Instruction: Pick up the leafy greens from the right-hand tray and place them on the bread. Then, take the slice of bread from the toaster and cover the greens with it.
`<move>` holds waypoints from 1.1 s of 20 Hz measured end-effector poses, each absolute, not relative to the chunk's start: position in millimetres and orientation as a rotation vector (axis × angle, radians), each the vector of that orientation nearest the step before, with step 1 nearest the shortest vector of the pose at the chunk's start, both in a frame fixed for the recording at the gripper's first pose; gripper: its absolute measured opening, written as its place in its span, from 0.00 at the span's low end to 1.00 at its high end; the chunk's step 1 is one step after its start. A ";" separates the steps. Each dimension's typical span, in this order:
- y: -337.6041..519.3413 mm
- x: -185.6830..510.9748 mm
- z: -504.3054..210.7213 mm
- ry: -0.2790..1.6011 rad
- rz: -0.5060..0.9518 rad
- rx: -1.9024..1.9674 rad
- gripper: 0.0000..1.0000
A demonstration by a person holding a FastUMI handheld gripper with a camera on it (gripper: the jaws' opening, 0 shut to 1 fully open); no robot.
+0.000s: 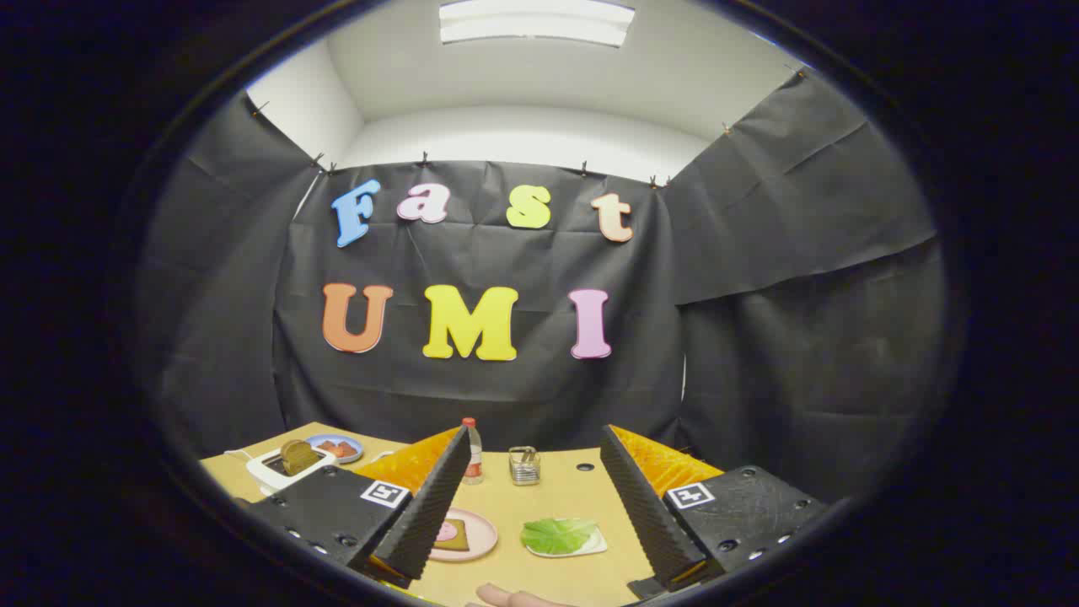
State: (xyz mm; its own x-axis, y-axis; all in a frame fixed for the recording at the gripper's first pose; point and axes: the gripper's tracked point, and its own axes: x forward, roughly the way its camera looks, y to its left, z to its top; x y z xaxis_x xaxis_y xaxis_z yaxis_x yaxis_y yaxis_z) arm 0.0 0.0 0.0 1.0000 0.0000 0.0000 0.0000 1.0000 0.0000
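My gripper (pixel 531 472) hangs open above the wooden table (pixel 556 489), nothing between its fingers. Below the gap, nearer the right finger, the leafy greens (pixel 558 534) lie flat on a small white tray (pixel 597 546). Left of them a pink plate (pixel 482 539) carries a brown slice of bread (pixel 453 534), partly hidden by the left finger. Farther left and back, a white toaster (pixel 287 468) holds another bread slice (pixel 297 455) standing up out of its slot.
A blue plate (pixel 337 447) with reddish food sits behind the toaster. A small bottle with a red cap (pixel 472 451) and a metal rack (pixel 524 465) stand at the back of the table. A person's finger (pixel 514 597) shows at the near edge.
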 end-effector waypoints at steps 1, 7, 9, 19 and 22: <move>-2.0 3.2 -5.6 0.011 -0.009 -0.004 0.95; -9.1 23.9 -27.4 0.075 -0.018 -0.029 0.95; -8.3 31.7 -35.7 0.096 -0.001 -0.023 0.95; -52.2 104.0 -114.3 0.291 -0.074 -0.016 0.95; -64.3 132.1 -159.4 0.400 -0.088 -0.016 0.95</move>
